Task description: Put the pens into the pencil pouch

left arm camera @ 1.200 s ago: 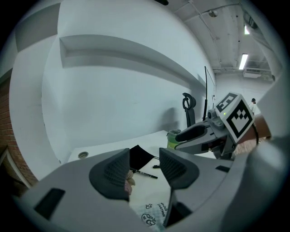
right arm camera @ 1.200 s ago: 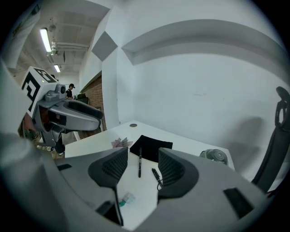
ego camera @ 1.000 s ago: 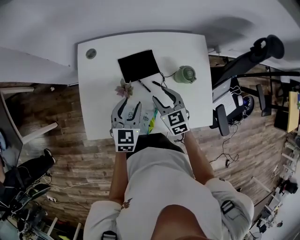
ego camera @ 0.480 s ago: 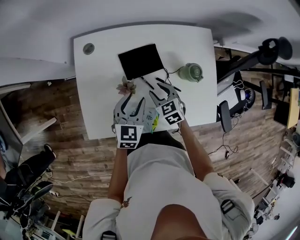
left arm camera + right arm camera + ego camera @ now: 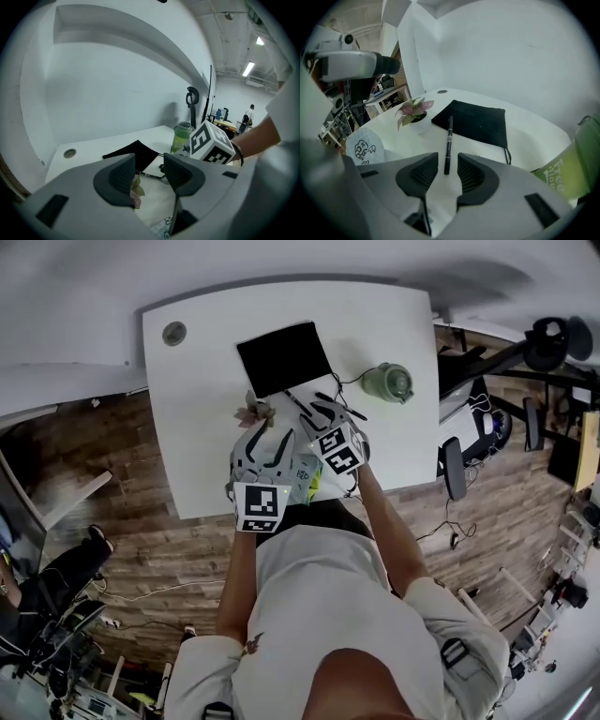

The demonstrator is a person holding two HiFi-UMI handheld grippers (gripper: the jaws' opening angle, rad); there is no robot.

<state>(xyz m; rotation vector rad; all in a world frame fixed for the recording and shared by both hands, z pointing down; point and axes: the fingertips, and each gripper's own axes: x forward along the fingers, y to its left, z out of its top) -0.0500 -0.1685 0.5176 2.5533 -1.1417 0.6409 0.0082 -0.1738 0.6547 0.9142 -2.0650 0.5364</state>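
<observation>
The right tool view shows what the head view barely does: a pen (image 5: 448, 140) lies on the bench (image 5: 520, 140), far end by the pouch (image 5: 478, 122). Its near end sits between the right tool's (image 5: 447, 166) just-closing jaws, seemingly untouched. The left tool (image 5: 150, 171) is spread, empty.

- The head view looks steeply down from high above the person, taking in the whole white bench (image 5: 187, 446) and the wooden floor (image 5: 112, 521) round it.
- The left gripper view sits low and close over the bench, facing almost level across it toward the pale wall (image 5: 108, 93).
- The right gripper view tilts down at the bench top from close by, with a pen (image 5: 448, 140) straight ahead.
- All three views share the black mat (image 5: 284, 357), the small plant (image 5: 253, 413) and the green cup (image 5: 386, 382).
</observation>
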